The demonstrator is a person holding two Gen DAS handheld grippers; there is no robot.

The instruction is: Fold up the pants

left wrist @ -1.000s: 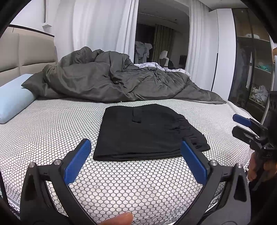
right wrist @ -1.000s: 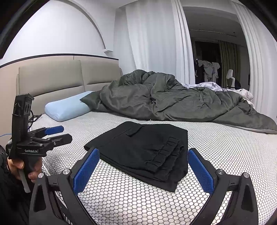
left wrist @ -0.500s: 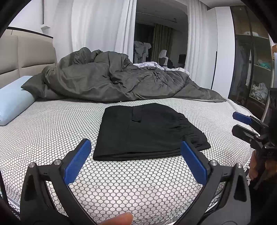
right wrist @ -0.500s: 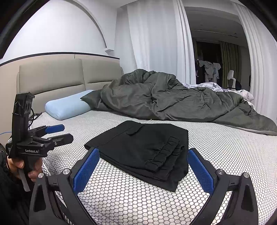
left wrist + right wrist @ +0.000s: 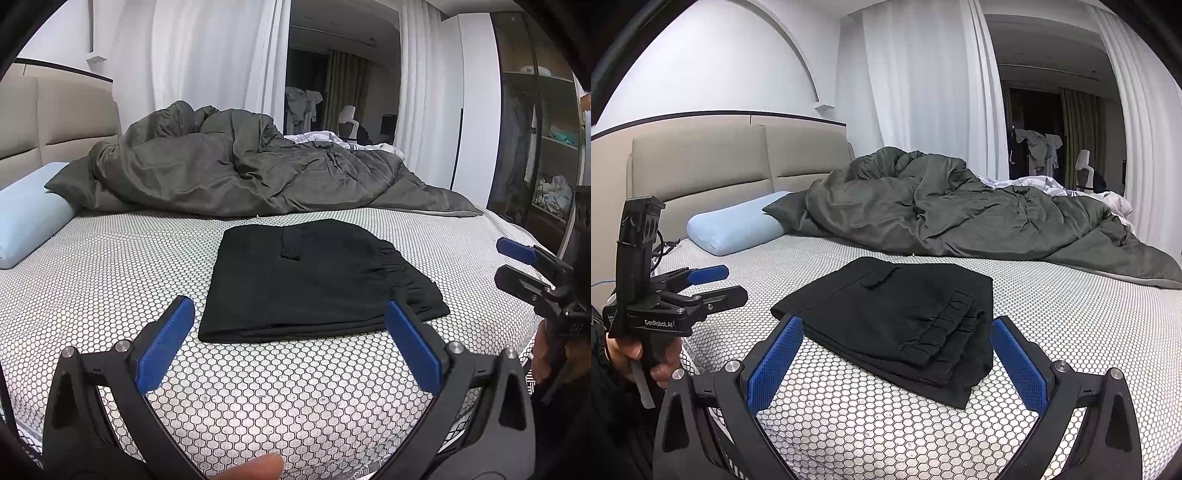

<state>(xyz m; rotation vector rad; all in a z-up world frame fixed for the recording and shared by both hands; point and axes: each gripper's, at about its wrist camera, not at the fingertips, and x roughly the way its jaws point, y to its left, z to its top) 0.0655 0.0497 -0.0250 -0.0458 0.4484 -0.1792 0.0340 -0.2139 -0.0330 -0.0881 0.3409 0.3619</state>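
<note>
Though jaws apart, pants (image 5: 314, 280) folded flat

**Folded pants on the mattress, seen from the left gripper**

Black pants (image 5: 314, 280), folded into a flat rectangle, lie on the hexagon-patterned mattress (image 5: 110, 280). The left gripper (image 5: 288, 332) hovers near their front edge, blue pads (image 5: 166, 343) spread wide, touching nothing. The right gripper (image 5: 517, 266) enters at right, jaws parted. A gray duvet (image 5: 240, 173) lies behind; a light-blue pillow (image 5: 29, 218) sits left.

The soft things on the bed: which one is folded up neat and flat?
The black pants, a flat rectangle on the honeycomb-patterned mattress. The dark grey duvet is crumpled; the light blue pillow is puffy.
</note>
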